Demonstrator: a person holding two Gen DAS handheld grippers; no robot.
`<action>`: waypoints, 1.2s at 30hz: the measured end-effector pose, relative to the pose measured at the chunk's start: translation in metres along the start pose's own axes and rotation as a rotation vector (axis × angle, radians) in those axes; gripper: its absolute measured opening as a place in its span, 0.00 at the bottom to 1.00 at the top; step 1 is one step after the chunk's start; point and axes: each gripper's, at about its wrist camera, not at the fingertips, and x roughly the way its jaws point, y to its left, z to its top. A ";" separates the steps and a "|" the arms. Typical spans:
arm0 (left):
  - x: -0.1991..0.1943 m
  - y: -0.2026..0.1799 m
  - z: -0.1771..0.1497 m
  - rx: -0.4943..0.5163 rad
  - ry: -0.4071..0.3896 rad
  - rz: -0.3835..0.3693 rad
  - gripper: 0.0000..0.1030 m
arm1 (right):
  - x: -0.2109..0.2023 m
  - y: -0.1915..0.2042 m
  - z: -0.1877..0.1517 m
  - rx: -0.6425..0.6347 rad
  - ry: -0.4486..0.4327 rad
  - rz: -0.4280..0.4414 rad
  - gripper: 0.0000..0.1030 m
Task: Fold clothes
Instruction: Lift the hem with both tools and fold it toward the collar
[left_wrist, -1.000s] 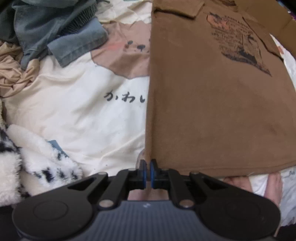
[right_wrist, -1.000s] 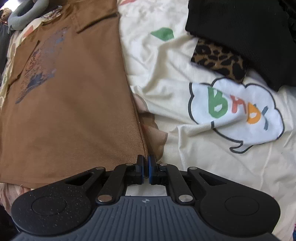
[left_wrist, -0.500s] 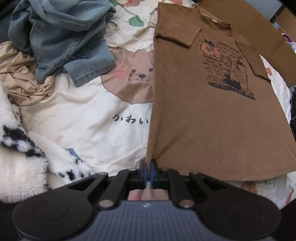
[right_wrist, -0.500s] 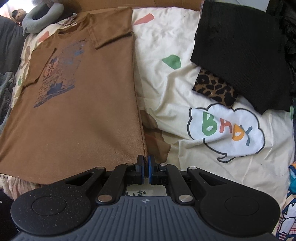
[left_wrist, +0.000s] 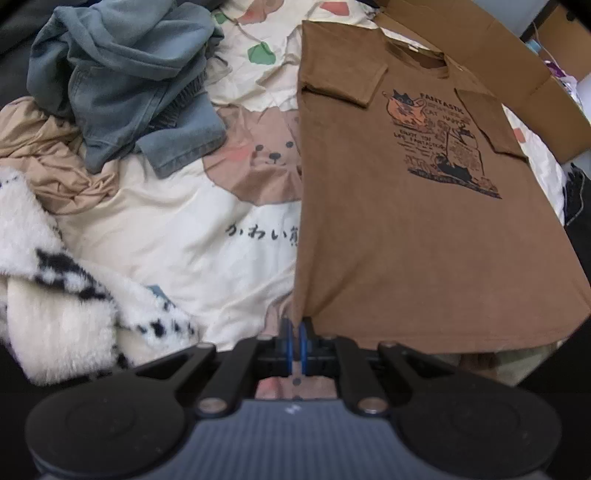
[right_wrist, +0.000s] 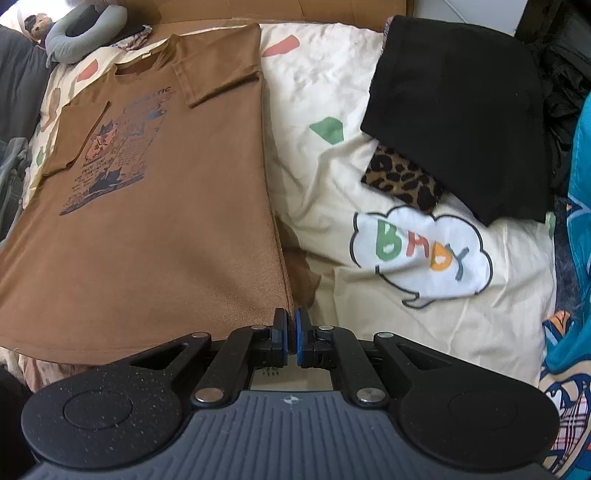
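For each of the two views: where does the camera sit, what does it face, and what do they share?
Left wrist: on the left tool, looking down at the brown T-shirt's left hem corner, jeans beyond; black fingers show.
Right wrist: on the right tool, pinching the right hem corner; black garment beyond.
Shared: the T-shirt and printed bedsheet.

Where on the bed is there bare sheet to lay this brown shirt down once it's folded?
Bare sheet lies left of the brown shirt, bordered by the denim pile and the fluffy white blanket. Another patch lies right of the shirt, around the cloud print, below the black garment. The far left and far right edges are crowded.
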 end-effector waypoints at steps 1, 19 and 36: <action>0.000 0.001 -0.003 -0.001 0.003 0.000 0.04 | 0.000 0.000 -0.003 -0.002 0.002 -0.001 0.02; 0.005 0.013 -0.062 -0.049 0.063 -0.021 0.04 | 0.003 -0.012 -0.058 -0.041 0.082 -0.005 0.02; -0.006 0.014 -0.055 -0.105 0.010 -0.058 0.04 | -0.016 -0.012 -0.050 -0.037 0.053 0.018 0.02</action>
